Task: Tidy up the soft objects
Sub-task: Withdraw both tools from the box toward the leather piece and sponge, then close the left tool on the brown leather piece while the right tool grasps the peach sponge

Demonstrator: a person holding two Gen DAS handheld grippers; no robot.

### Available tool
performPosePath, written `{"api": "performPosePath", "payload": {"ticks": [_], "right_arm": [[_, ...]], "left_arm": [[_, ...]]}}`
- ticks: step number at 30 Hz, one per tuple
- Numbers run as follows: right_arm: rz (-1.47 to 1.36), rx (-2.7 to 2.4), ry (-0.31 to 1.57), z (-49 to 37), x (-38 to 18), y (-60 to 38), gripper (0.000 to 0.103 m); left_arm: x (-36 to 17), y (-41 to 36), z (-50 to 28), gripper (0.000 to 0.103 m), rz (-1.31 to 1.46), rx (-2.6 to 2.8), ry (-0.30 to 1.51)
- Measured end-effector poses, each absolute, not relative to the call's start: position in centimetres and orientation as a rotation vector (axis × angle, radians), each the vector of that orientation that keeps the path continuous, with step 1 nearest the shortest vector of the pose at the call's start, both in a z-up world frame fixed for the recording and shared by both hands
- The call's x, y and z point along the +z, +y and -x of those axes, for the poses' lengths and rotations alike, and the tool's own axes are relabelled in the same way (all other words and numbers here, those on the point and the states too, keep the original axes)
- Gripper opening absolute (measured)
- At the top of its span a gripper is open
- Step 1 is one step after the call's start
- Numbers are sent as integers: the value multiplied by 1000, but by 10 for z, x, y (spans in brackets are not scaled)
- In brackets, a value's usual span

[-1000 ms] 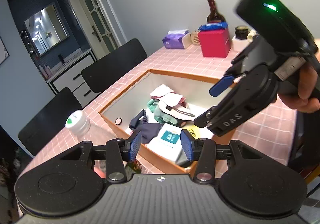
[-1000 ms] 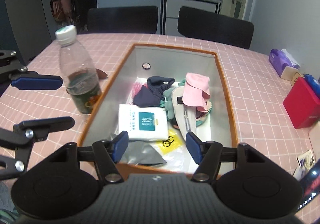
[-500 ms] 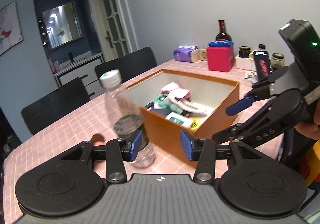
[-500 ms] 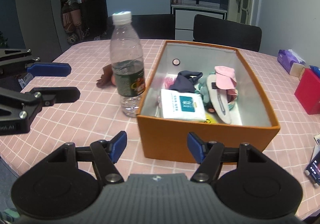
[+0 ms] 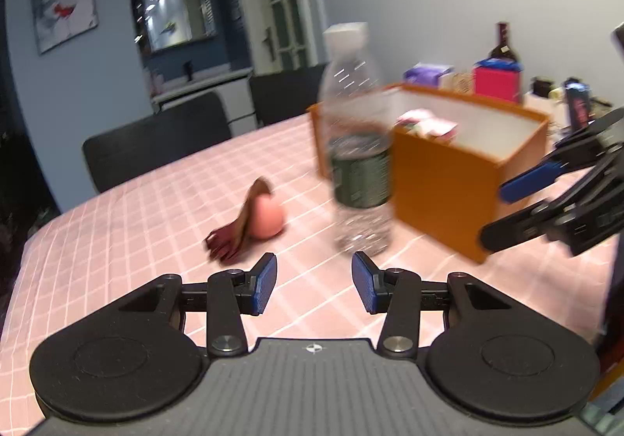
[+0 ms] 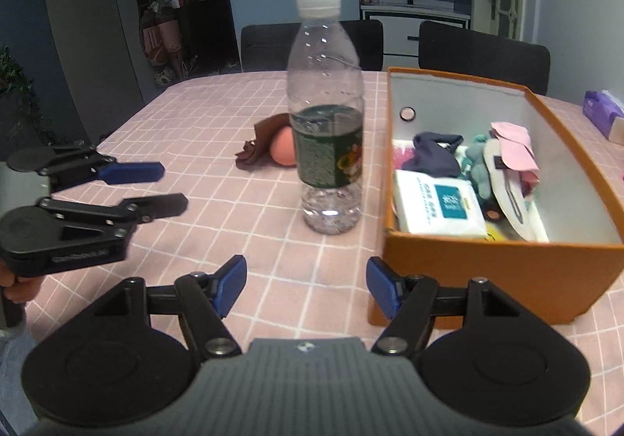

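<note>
An orange box (image 6: 487,264) stands on the pink checked table and holds soft items: a navy cloth (image 6: 433,155), a teal plush (image 6: 479,167), a pink cloth (image 6: 513,147) and a white tissue pack (image 6: 436,206). Left of the box stands a clear water bottle (image 6: 325,147). Behind it lie a pink ball (image 6: 282,151) and a crumpled brown cloth (image 6: 259,147). My right gripper (image 6: 307,282) hangs open and empty just short of the bottle. My left gripper (image 5: 314,282) is open and empty too, low over the table, with the ball (image 5: 267,219) and brown cloth (image 5: 230,241) ahead of it.
Black chairs (image 6: 483,54) line the far side of the table. A purple tissue pack (image 6: 602,116), a red box (image 5: 497,83) and a dark glass bottle (image 5: 503,46) stand beyond the orange box. Bare tablecloth (image 6: 218,116) lies left of the bottle.
Both grippers have drawn back from above the box and sunk toward the table. The left view has swung left, so the ball and brown cloth now lie in front of it.
</note>
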State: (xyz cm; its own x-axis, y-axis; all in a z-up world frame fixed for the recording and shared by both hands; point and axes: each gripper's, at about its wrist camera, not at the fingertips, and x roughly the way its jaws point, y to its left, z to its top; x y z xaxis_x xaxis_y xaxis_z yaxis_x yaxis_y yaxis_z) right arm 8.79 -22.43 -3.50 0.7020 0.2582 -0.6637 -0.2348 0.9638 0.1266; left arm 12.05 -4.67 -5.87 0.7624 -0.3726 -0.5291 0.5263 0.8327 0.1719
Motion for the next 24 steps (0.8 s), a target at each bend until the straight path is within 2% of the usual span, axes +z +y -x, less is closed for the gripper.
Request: {"api": "performPosePath", "payload": {"ticks": [7, 20, 24], "right_arm": [[-23, 304, 708, -119, -48, -186, 67], [145, 250, 728, -184, -96, -131, 46], [169, 256, 734, -194, -102, -124, 46]], "left_arm": [[-71, -23, -161, 54, -305, -470, 502], [-84, -37, -220, 54, -415, -535, 539], [-90, -45, -235, 54, -448, -526, 536]]}}
